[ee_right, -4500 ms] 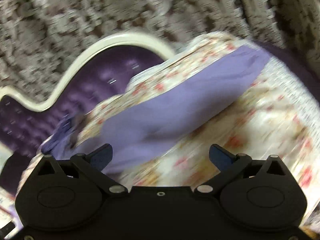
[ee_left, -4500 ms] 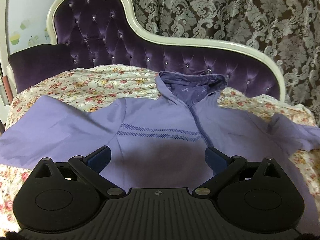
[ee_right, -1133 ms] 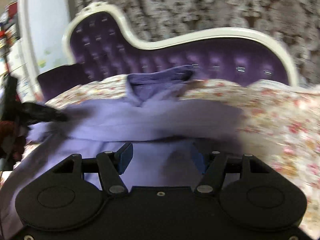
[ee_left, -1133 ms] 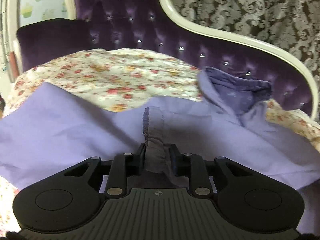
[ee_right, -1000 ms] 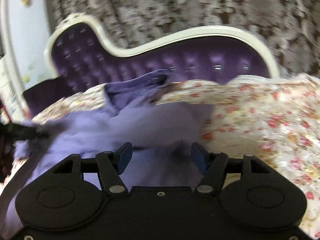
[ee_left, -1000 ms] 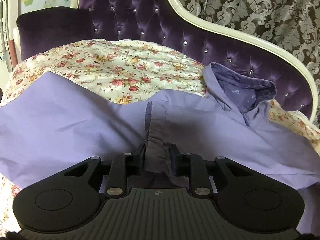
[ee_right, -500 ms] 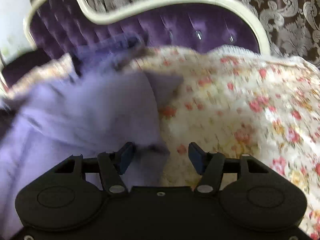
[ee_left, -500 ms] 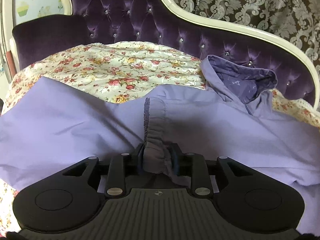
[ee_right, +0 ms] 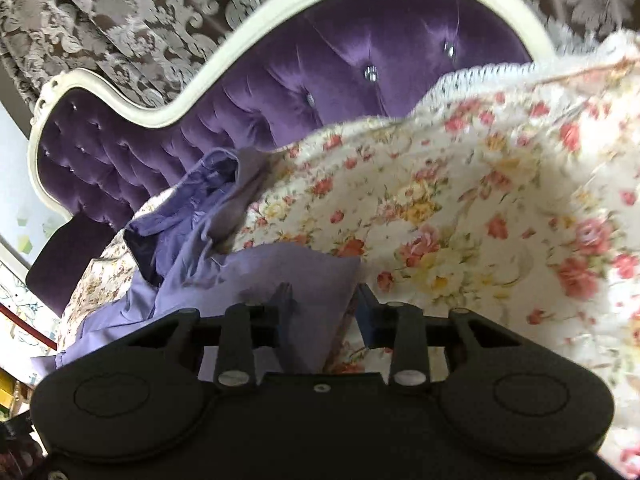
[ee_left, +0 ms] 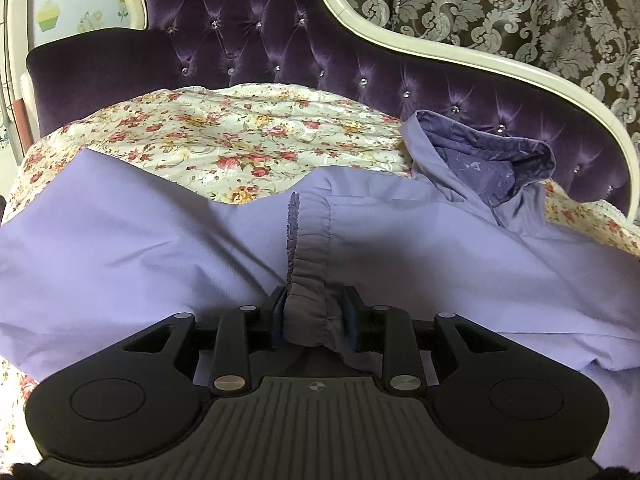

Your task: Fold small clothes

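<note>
Lilac hooded jacket (ee_left: 460, 256) on floral bedspread (ee_left: 248, 148): left tongs (ee_left: 313, 316) pinch elastic cuff (ee_left: 310, 240); right tongs (ee_right: 322, 312), closing, straddle folded edge (ee_right: 316, 280). Advice: grip firmly, fold level.

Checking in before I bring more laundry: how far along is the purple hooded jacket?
Early. Done: jacket spread on the floral cover. In hand: left claw grips the gathered cuff, sleeve folded inward; right claw has just been closing around the other edge. Left: body and hood unfolded.
</note>
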A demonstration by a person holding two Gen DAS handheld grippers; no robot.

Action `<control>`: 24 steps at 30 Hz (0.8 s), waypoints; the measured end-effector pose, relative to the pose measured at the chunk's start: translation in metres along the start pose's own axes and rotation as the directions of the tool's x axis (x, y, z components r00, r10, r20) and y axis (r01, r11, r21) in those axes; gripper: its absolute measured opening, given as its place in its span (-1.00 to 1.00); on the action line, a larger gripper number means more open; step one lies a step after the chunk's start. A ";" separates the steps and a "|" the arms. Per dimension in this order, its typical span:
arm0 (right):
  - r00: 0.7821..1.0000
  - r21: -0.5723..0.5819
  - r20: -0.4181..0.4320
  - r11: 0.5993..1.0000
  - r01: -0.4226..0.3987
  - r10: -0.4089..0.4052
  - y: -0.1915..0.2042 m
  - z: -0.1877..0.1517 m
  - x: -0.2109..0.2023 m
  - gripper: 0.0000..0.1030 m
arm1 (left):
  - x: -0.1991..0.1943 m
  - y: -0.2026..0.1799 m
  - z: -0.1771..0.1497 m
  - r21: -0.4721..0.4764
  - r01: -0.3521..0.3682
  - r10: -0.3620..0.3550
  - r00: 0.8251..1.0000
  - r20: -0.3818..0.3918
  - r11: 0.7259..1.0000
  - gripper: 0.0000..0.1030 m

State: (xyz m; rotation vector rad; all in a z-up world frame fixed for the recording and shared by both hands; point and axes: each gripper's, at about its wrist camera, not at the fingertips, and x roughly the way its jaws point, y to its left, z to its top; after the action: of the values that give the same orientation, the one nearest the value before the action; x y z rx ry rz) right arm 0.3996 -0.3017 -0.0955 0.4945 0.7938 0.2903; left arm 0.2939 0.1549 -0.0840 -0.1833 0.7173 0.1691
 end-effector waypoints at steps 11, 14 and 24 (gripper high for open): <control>0.985 -0.258 0.016 0.951 0.171 -0.173 0.025 0.010 0.042 -0.85 | 0.000 0.001 -0.003 -0.001 0.016 -0.016 1.000 0.004 1.000 -0.41; 0.976 -0.235 0.065 0.947 0.220 -0.210 0.024 0.005 0.031 -0.10 | 0.000 0.001 -0.004 -0.003 0.017 -0.017 1.000 0.007 1.000 -0.40; 0.951 -0.414 0.236 0.866 0.282 -0.197 0.086 -0.015 -0.017 0.58 | 0.002 -0.014 -0.006 0.024 0.027 -0.027 1.000 0.007 0.999 0.31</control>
State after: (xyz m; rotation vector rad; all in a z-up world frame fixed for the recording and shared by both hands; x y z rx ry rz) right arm 0.3714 -0.2312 -0.0490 -0.0136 0.5724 0.1796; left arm 0.2948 0.1399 -0.0883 -0.1693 0.7087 0.1355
